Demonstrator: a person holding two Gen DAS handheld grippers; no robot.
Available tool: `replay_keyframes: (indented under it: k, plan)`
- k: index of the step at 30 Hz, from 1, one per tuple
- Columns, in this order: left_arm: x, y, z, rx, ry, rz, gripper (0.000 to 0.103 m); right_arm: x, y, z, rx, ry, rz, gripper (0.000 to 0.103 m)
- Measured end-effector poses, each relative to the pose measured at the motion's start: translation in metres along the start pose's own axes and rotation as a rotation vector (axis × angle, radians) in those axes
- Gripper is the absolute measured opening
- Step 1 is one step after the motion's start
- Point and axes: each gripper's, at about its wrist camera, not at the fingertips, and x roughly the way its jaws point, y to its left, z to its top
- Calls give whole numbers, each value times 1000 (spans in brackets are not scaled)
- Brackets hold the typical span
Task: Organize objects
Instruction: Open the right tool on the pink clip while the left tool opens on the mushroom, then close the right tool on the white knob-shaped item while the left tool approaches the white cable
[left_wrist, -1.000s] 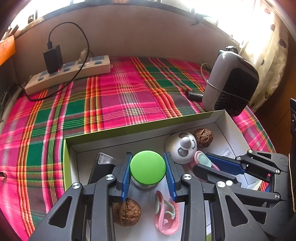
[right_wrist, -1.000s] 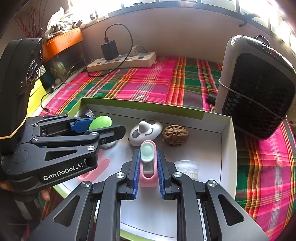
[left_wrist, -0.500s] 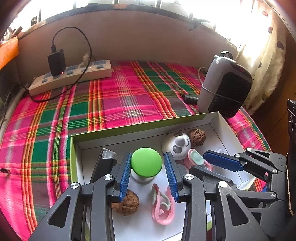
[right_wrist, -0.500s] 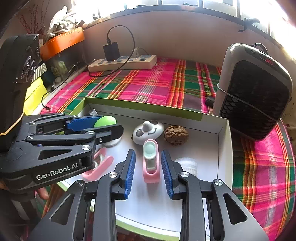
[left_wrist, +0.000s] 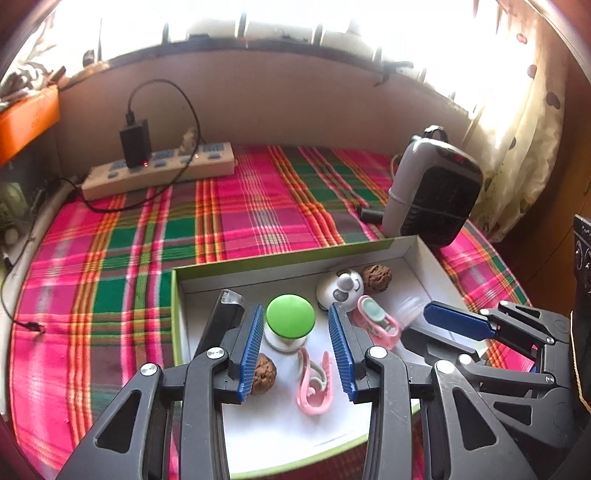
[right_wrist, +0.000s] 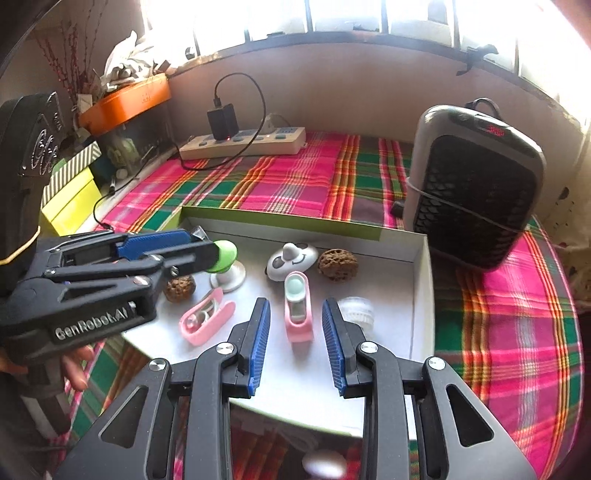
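A white tray with a green rim (left_wrist: 280, 256) (right_wrist: 280, 223) lies on the plaid cloth. In it are a green-topped knob (left_wrist: 290, 320) (right_wrist: 224, 254), a panda-face toy (left_wrist: 340, 288) (right_wrist: 292, 258), two walnuts (left_wrist: 376, 274) (left_wrist: 263, 373), a pink curved clip (left_wrist: 314, 382) (right_wrist: 207, 319), a pink holder with a mint pad (left_wrist: 376, 321) (right_wrist: 297, 310) and a clear lid (right_wrist: 356, 310). My left gripper (left_wrist: 297, 347) is open and empty above the knob and clip. My right gripper (right_wrist: 295, 343) is open and empty, raised over the pink holder.
A grey and black heater (left_wrist: 432, 195) (right_wrist: 476, 184) stands just behind the tray's right corner. A power strip with a black charger (left_wrist: 159, 170) (right_wrist: 243, 142) lies at the back by the wall. An orange box (right_wrist: 125, 101) and yellow boxes (right_wrist: 70, 199) sit at the left.
My right gripper opened and let go of the pink holder, which now lies in the tray. Both grippers have pulled back and up from the tray. The left jaws widened.
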Motion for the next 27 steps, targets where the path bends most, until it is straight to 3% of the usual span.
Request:
replay_keyframes:
  k: [11, 27]
  plan:
    - [-42, -13, -16, -23, -72, -26, 35, -39, -13, -22, 26, -46, -27, 31]
    - [-43, -38, -65, 8, 3, -127, 35, -51, -13, -73, 71, 1, -70, 31]
